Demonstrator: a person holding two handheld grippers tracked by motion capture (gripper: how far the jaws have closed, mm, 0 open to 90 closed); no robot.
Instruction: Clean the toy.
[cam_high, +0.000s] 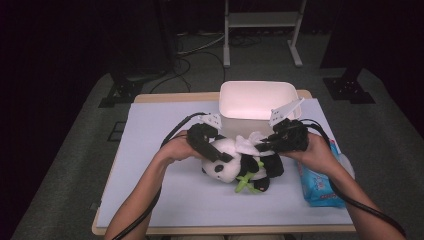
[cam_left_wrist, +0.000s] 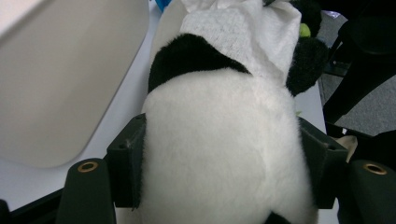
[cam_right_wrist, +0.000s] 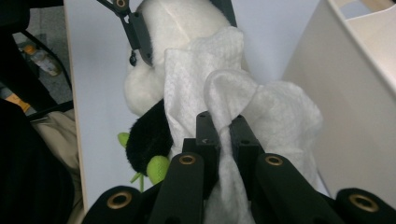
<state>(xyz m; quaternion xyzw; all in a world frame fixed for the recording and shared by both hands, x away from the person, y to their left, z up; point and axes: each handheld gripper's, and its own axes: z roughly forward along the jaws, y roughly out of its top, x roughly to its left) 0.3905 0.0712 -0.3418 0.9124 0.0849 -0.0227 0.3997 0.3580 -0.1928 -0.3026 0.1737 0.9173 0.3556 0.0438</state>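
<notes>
A black and white panda plush (cam_high: 235, 162) with green bamboo lies on its side on the white mat, near the middle. My left gripper (cam_high: 220, 152) is shut on its white head (cam_left_wrist: 219, 154), one pad pressed into each side. A white wet wipe (cam_high: 248, 144) lies over the panda's back. My right gripper (cam_high: 264, 145) is shut on a bunched fold of that wipe (cam_right_wrist: 224, 116), just above the plush. In the right gripper view the left gripper's jaws clamp the panda's head (cam_right_wrist: 173, 28) farther off.
A white plastic bin (cam_high: 257, 105) stands just behind the panda, close to both grippers. A blue pack of wipes (cam_high: 317, 182) lies on the mat at the right, under my right forearm. The mat's left and front parts are bare.
</notes>
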